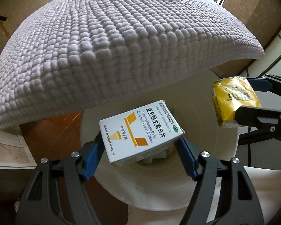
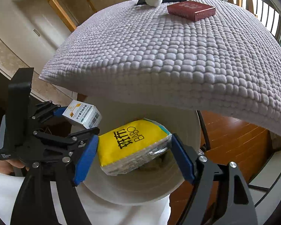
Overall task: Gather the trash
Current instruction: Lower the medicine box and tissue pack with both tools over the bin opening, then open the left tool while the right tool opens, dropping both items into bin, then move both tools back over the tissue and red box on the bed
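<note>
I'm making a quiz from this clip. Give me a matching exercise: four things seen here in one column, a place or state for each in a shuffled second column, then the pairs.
Things
1. vitamin box
2. yellow tissue pack
3. dark red box
4. white bin

Places or states
A. lying on the grey textured cover
B. held in the right claw
C. below both held items
D. held in the left claw

Pairs: 1-D, 2-B, 3-A, 4-C
</note>
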Motion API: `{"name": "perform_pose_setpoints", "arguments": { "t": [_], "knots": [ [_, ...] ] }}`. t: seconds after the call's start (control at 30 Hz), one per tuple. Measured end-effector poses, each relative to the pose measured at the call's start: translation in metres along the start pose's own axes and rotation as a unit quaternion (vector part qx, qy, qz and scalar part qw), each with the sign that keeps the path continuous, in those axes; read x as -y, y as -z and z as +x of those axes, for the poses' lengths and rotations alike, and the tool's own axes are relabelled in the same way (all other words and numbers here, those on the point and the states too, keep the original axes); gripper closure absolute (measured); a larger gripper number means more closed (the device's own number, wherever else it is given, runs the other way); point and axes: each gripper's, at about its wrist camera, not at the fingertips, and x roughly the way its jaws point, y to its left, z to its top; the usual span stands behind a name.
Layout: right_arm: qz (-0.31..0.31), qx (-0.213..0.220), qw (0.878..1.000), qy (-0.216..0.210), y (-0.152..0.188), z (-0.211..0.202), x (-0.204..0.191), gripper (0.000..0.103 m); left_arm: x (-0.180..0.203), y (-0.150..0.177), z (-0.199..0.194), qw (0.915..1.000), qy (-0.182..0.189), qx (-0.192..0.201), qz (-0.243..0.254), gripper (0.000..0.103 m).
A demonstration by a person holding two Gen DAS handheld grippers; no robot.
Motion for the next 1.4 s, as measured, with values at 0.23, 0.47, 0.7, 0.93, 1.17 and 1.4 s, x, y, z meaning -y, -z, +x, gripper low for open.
{"name": "perform_pose_setpoints", "arguments": {
  "t": [0.23,0.47,0.7,0.93,1.17,1.4],
  "knots": [
    [0.011,0.001,1.000,0.003,0.000,0.003,0.001,0.014,0.007,0.003,0.005,0.9999,0.005,0.005,0.015,0.008],
    [0.017,0.024,1.000,0.009,-0.005,-0.013,0.004,0.014,-0.001,0.002,-0.003,0.9998,0.005,0.017,0.004,0.007],
    [-0.031,0.105,0.991,0.077,-0.023,-0.055,-0.007,0.004,-0.019,-0.018,-0.046,0.9962,0.020,0.085,0.008,0.007],
    [-0.029,0.182,0.967,0.177,-0.065,-0.070,0.010,0.004,-0.040,-0.071,-0.084,0.9837,-0.017,0.178,-0.018,0.001],
    [-0.022,0.194,0.968,0.155,-0.131,-0.048,0.038,0.004,-0.054,-0.154,-0.073,0.9789,-0.028,0.202,-0.011,0.001],
    [-0.014,0.174,0.971,0.165,-0.183,-0.007,0.057,0.004,-0.067,-0.218,-0.042,0.9823,-0.024,0.185,-0.014,0.001]
  ]
}}
